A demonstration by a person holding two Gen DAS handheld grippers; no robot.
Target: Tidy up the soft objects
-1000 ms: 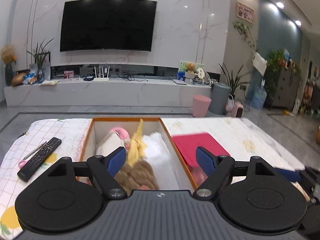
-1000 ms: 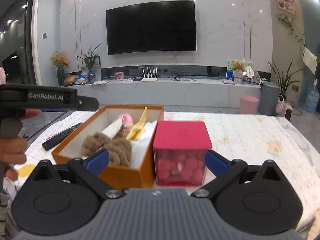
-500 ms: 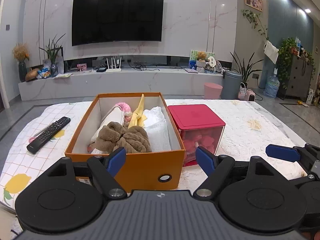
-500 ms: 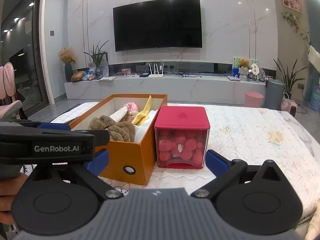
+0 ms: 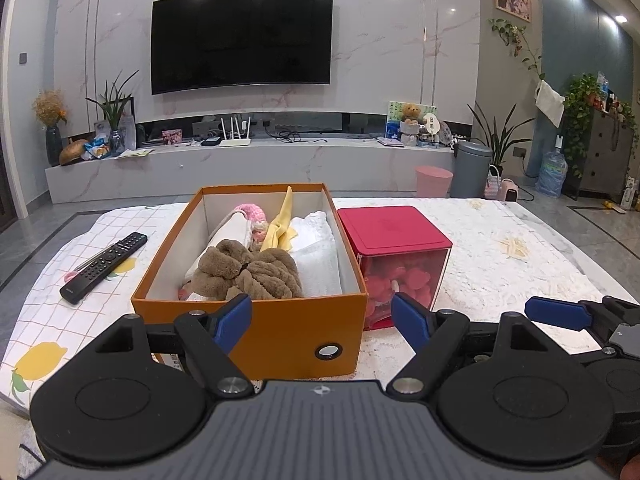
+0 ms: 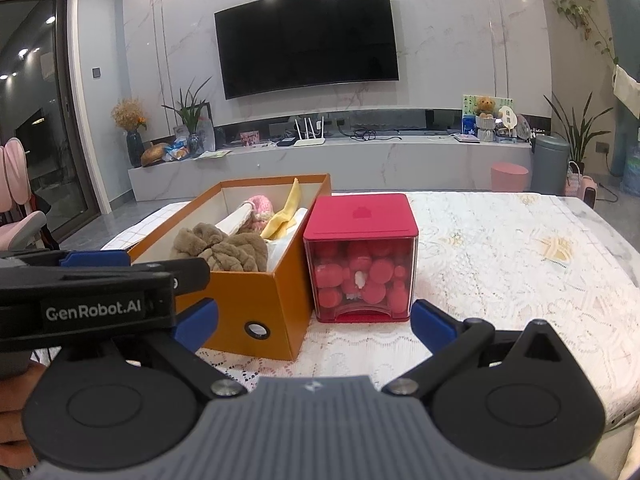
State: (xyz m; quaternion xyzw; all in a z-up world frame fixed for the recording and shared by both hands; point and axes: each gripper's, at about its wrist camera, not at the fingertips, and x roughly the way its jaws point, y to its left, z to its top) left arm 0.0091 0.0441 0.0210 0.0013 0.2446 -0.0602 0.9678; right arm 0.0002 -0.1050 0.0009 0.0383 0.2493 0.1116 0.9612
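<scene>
At centre frame, both tongs, left [image 5: 322, 314] and right [image 6: 314, 322], gape empty; reaching carelessly could shove the box [image 5: 256, 320] sideways.

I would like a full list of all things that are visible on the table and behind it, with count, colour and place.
Cardboard box: one, orange, open, table middle.
Soft items in the box: brown plush piece, white cloths, yellow cloth, pink knitted piece.
Lidded cube container: one, red lid, clear walls, red balls inside, right beside the box.
Remote control: one, black, table left.
Table cover: white lace; checked with lemons at left.
Television: one, black, on the wall.
Bins: pink, grey, on the floor behind.
Left claw: black with blue pads, open, empty.
Right claw: same, open, empty.
</scene>
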